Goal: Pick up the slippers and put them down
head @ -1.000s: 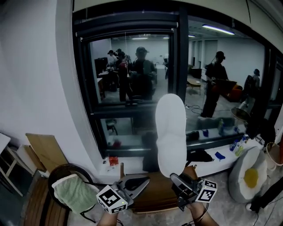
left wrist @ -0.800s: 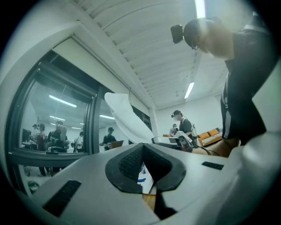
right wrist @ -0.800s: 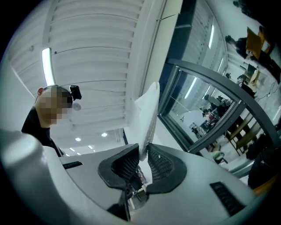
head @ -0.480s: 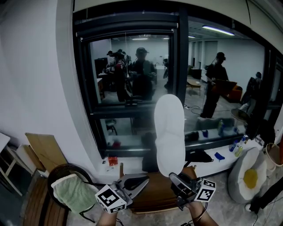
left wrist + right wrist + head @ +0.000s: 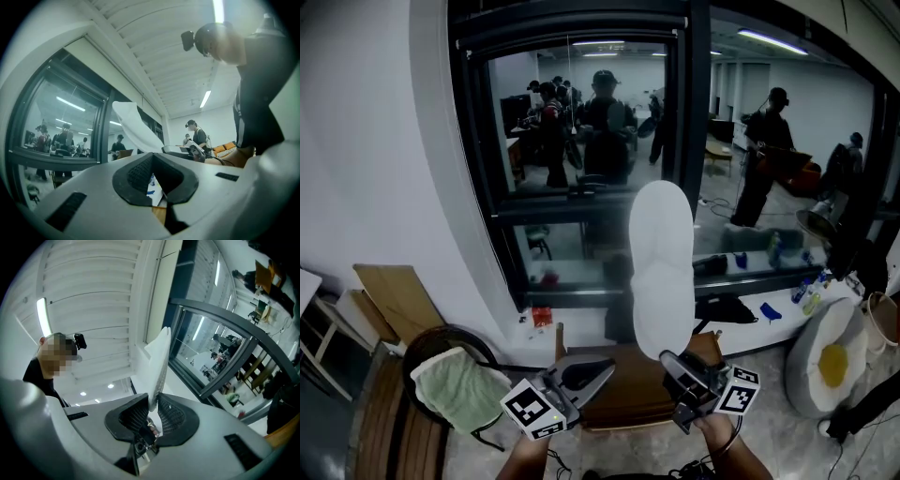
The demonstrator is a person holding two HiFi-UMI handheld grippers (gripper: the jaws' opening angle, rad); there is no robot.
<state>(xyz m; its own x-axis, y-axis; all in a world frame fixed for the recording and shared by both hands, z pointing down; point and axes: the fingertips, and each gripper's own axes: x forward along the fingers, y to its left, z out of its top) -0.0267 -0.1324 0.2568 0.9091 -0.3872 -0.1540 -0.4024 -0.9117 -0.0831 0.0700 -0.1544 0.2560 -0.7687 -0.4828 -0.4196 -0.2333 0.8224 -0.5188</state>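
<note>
My right gripper [image 5: 677, 362] has its jaws closed on the lower end of the white slipper [image 5: 662, 272]. The thin edge sits between the two pads, and the slipper rises up and away beyond the jaw tips. My left gripper [image 5: 594, 371] has its jaws apart, with nothing between them. The slipper is near, on their right side, and does not touch them.
</note>
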